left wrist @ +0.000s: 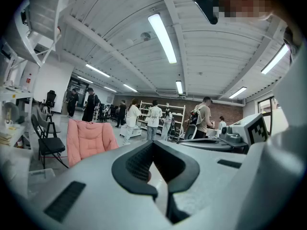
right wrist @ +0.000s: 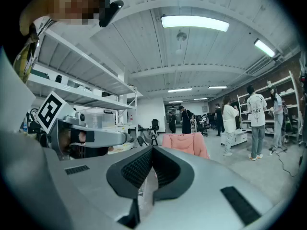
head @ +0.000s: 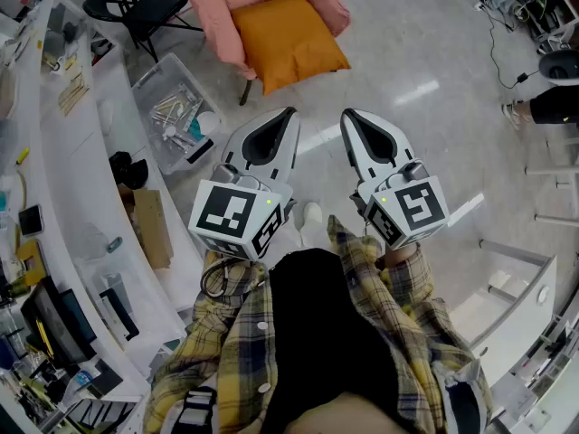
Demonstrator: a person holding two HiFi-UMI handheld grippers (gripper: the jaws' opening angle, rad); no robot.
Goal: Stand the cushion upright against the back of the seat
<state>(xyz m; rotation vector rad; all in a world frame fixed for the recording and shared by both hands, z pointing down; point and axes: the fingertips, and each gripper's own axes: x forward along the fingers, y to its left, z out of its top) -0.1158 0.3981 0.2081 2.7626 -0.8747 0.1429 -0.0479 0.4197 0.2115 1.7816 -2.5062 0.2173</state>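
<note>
A: Your left gripper (head: 289,116) and right gripper (head: 347,116) both have their jaws pressed together on nothing. You're holding them side by side in front of you, close to level.

B: And you're well apart from the job. The pink padded seat (head: 217,12) stands ahead of you. The orange cushion (head: 288,42) lies flat on it, with one corner hanging over the front edge.

A: Expect that cushion to be light, soft and floppy, I'd say. Pinch one corner and it will likely sag and fold. You'd do better to open both grippers, take the two side edges, then tip it up until it leans on the backrest.

B: The cover looks like plain fabric, so your pads should bite, and nothing there is fragile. The seat is plush, though, so the cushion's lower edge may creep forward.

A: Mind the room. The pale floor (head: 407,70) between you and the seat looks glossy. A long white workbench (head: 68,197) runs along your left, and a black folding chair (head: 140,9) sits beside the seat. A clear bin (head: 156,72) of tools stands near your path.
</note>
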